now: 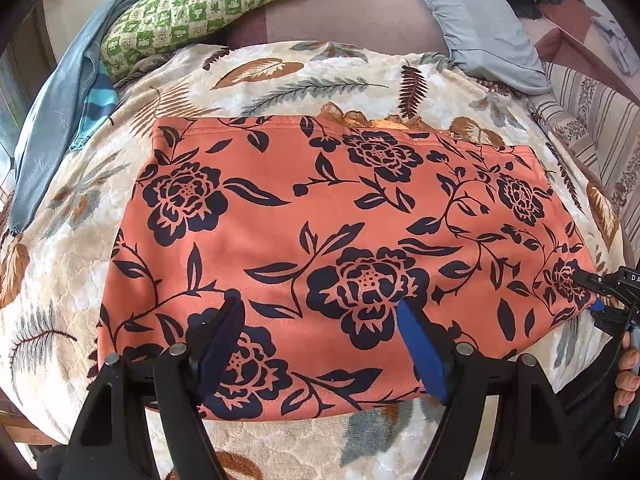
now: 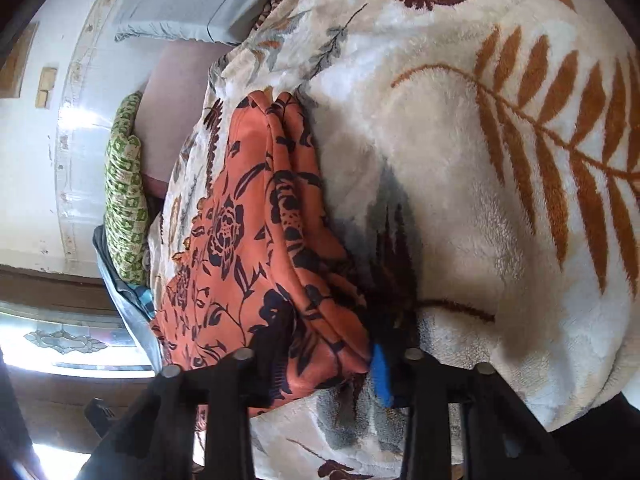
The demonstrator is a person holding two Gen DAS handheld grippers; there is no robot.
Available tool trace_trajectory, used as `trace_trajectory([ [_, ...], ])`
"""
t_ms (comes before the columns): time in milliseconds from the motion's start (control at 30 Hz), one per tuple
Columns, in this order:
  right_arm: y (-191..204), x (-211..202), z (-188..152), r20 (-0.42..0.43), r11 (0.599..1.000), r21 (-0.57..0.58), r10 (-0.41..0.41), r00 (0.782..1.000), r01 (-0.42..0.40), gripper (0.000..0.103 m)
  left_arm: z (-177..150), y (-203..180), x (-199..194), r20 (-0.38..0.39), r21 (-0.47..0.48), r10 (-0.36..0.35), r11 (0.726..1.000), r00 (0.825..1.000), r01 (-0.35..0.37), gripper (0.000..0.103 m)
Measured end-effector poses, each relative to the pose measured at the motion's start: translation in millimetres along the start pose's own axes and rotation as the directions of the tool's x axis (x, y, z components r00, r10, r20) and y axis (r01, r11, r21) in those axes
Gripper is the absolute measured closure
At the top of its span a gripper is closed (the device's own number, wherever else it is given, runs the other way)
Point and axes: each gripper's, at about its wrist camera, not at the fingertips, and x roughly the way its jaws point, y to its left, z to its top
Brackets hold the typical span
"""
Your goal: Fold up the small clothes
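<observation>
1. The orange floral garment (image 1: 340, 236) lies flat on my bed blanket (image 1: 280, 76), apparently folded once
2. My right claw (image 2: 320, 364) pinches its right edge
3. My left claw (image 1: 320, 344) hovers open; further folds remain, I judge

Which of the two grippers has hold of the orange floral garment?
The right gripper, clamped on the orange floral garment's edge. The left gripper hangs open above the cloth, gripping nothing.

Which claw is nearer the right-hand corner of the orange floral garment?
Right. The right claw is closed on that corner of the orange floral garment. The left claw stands open above the garment's near edge, around its middle, holding nothing.
</observation>
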Motion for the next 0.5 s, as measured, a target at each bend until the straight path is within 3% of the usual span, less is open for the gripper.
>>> trace_trajectory([
  [67,2,-3,-3,0.013,1.0,-0.01,-0.005,1.0,0.006,0.068,0,0,1,-0.003,0.003,0.001,1.0,1.0,-0.001,0.024],
  [133,2,-6,-5,0.015,1.0,-0.001,-0.002,1.0,0.002,0.061,2,1,-1,0.006,-0.004,0.0,1.0,1.0,0.0,0.024],
  [167,0,-7,-6,0.018,1.0,0.014,-0.003,1.0,0.003,0.032,3,1,-1,0.01,-0.009,0.001,1.0,1.0,-0.001,0.024],
  [200,-2,-9,-8,0.034,0.999,0.033,0.014,0.999,-0.015,0.024,5,1,0,0.01,-0.012,-0.001,1.0,1.0,0.001,0.024],
  [333,1,-6,-9,0.013,0.999,0.031,0.028,1.0,-0.029,0.024,10,-6,3,0.013,-0.011,-0.009,1.0,1.0,0.009,0.024],
  [367,2,-4,-9,0.007,0.999,0.027,0.031,0.999,-0.032,0.024,11,-10,5,0.014,-0.003,-0.012,1.0,1.0,0.012,0.024],
  [433,3,-1,-9,0.001,0.999,0.025,0.037,0.999,-0.037,0.037,12,-18,8,0.016,0.017,-0.011,1.0,1.0,0.011,0.024],
  [500,1,2,-8,0.011,0.999,0.037,0.004,1.0,-0.004,0.072,12,-26,12,0.011,0.034,-0.009,0.999,1.0,0.009,0.024],
])
